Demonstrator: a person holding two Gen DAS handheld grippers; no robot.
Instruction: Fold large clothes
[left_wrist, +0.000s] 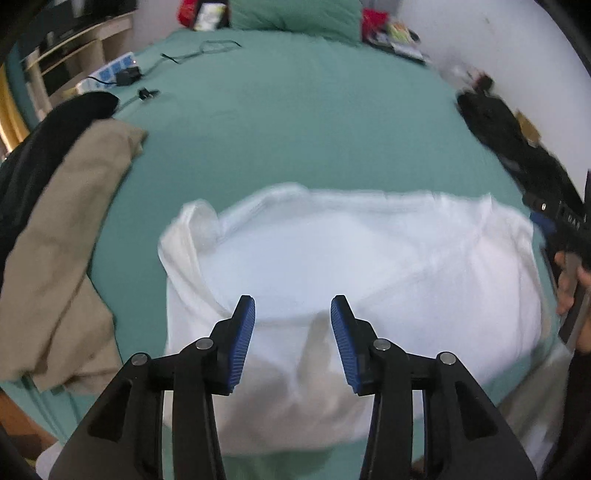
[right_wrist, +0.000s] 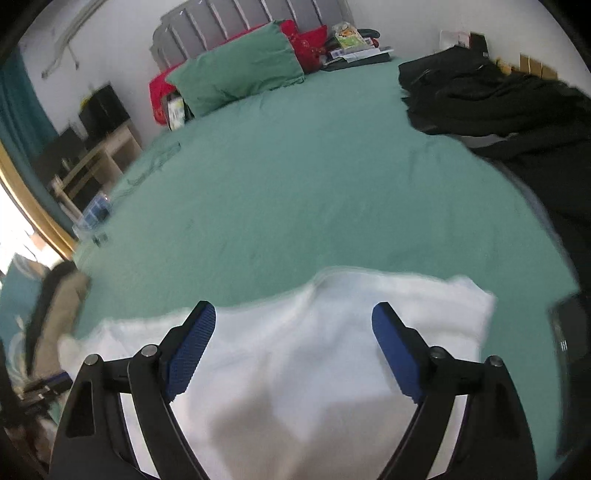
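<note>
White garment (left_wrist: 369, 266), plain, no print. Teal-green bedsheet (left_wrist: 295, 129) under it. Khaki cloth (left_wrist: 62, 266) at 9 o'clock, black clothing (left_wrist: 44, 147) at 10 o'clock. Black heap (right_wrist: 480, 96) at 2 o'clock in right wrist view. Green pillow (right_wrist: 240, 70) at 12 o'clock, red item (right_wrist: 306, 44) behind, perhaps patterned, too blurred. Black left gripper (left_wrist: 292, 314) and right gripper (right_wrist: 293, 325), ribbed blue pads (left_wrist: 243, 343).

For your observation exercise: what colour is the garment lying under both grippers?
White, plain, no pattern visible: the garment shows best in the left wrist view.
</note>
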